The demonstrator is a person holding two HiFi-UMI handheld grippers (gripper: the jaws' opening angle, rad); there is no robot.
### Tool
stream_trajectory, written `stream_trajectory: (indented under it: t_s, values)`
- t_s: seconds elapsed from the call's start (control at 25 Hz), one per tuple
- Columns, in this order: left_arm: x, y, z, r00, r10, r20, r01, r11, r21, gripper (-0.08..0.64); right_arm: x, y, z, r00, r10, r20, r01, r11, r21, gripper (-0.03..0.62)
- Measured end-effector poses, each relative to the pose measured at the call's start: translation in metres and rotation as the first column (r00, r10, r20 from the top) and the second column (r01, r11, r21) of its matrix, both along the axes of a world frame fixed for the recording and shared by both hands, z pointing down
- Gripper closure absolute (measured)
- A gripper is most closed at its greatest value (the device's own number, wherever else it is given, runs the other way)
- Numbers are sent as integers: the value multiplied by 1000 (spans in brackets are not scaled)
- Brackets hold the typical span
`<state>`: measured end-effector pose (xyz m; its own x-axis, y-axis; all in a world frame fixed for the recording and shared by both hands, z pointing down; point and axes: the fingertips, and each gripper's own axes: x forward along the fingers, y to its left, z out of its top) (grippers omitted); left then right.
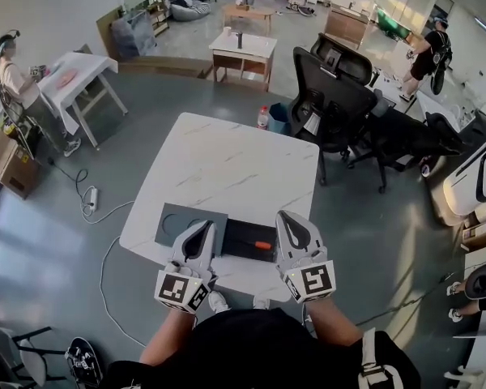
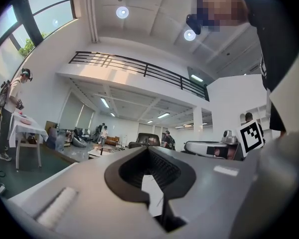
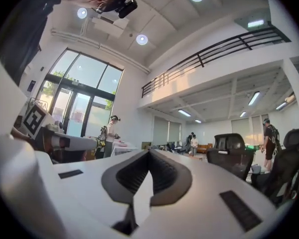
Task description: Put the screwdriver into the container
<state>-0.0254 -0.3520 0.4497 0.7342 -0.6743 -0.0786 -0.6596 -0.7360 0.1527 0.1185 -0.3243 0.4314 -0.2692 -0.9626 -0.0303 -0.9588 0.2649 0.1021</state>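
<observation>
Tongs on left gripper (image 1: 202,230) and right gripper (image 1: 290,219) fully closed, empty.

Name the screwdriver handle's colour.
Orange; the screwdriver shows best in the head view.

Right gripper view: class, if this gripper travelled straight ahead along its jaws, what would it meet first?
Probably nothing close. The right gripper, jaws shut and empty, points level across open room; the black office chair stands right of that line. Only the far wall seems to lie ahead, depth unclear.
</observation>
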Motion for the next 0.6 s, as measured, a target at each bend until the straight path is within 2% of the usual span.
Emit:
stream_trajectory:
  t_s: [0.36, 0.6]
  values:
    - [13, 6, -1, 998, 45, 32, -46, 998, 35, 551, 11, 9, -10, 999, 34, 8, -34, 999, 21, 584]
    - [17, 9, 3, 998, 51, 41, -52, 998, 33, 551, 13, 13, -12, 999, 34, 24, -35, 999, 32, 584]
